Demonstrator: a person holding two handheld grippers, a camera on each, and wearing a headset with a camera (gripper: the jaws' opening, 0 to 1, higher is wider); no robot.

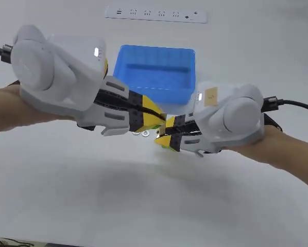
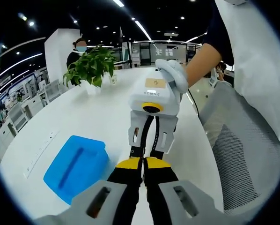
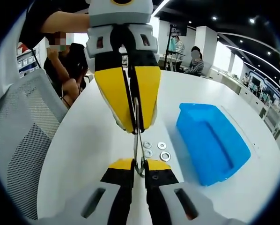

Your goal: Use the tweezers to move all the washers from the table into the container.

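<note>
Right hand-held gripper [image 3: 139, 165]: jaws pressed in on the near end of the tweezers [image 3: 137, 144].
Tweezers' long axis: straight ahead from the right jaws to the left hand-held gripper [image 3: 134, 125], which pinches the far end; the two meet tip to tip.
Washers [image 3: 155, 150]: four on the table [image 3: 84, 154], just right of the tweezers' shaft, seemingly nearer the right jaws.
Container [image 3: 212, 140]: blue, further right beyond the washers; nothing seen inside.
</note>
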